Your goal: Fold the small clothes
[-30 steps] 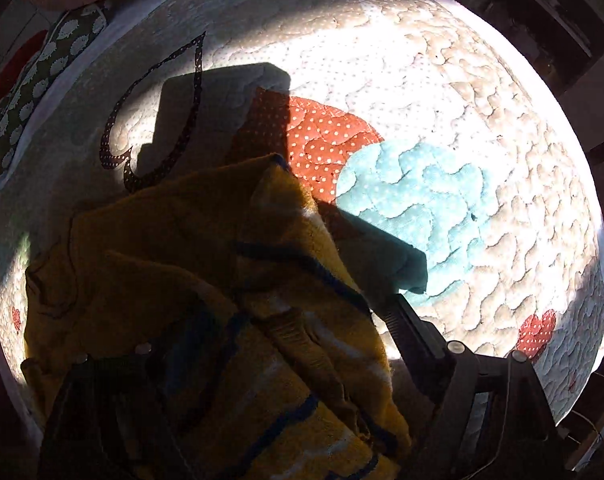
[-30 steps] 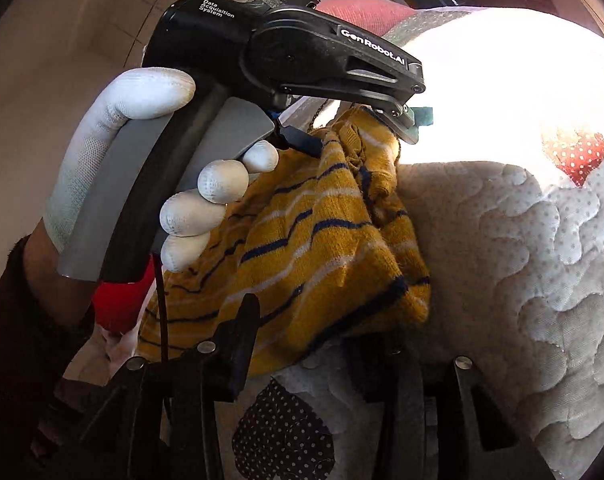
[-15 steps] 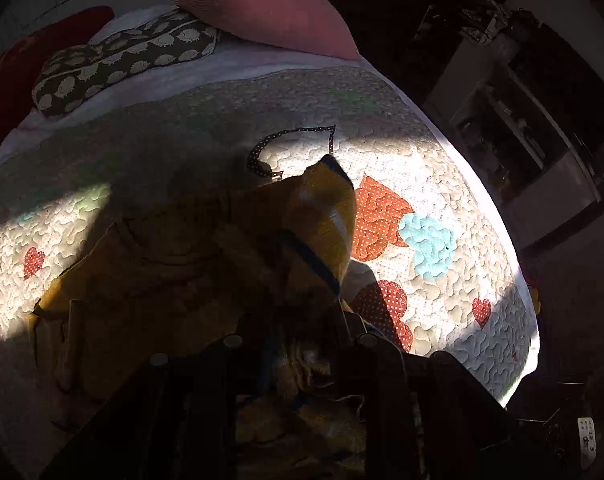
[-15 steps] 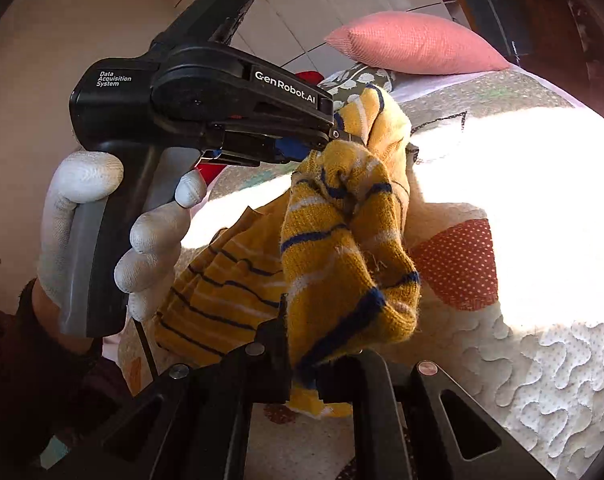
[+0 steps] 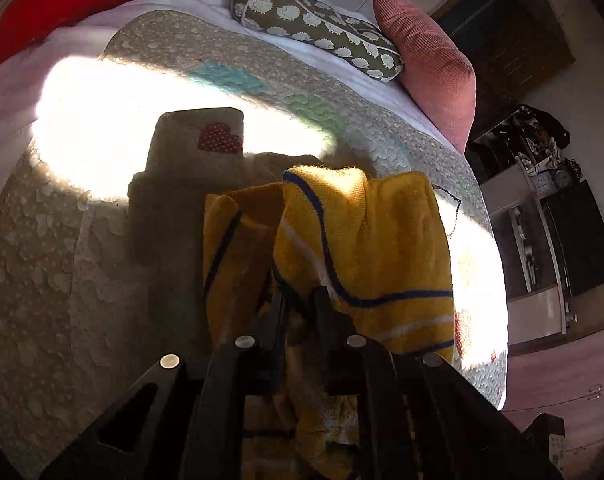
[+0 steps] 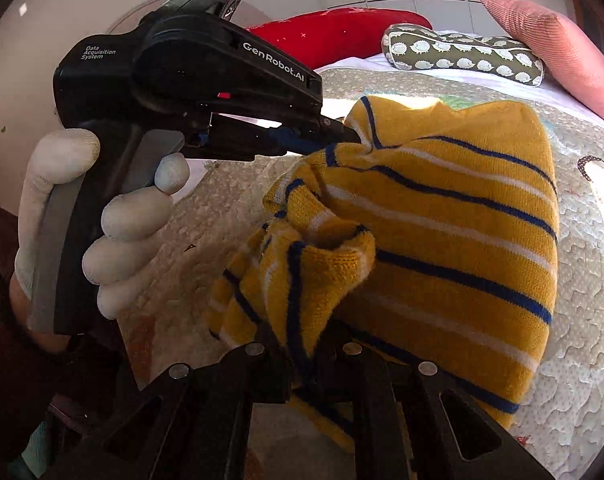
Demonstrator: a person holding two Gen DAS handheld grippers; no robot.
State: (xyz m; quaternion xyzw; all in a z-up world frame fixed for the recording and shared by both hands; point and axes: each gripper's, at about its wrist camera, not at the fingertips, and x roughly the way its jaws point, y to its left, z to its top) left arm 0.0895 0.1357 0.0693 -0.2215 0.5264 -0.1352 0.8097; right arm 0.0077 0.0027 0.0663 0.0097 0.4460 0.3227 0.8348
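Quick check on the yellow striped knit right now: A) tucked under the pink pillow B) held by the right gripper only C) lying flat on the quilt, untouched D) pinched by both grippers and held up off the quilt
D: the left gripper pinches one bunched edge of the yellow striped knit and the right gripper clamps another, so it hangs between them above the quilt.

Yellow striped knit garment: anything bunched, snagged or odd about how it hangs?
The yellow knit garment with blue and white stripes hangs off the quilted bedspread, pinched by both the left gripper and the right gripper. It is bunched, with a cuffed opening folded forward. No tear or snag is visible.
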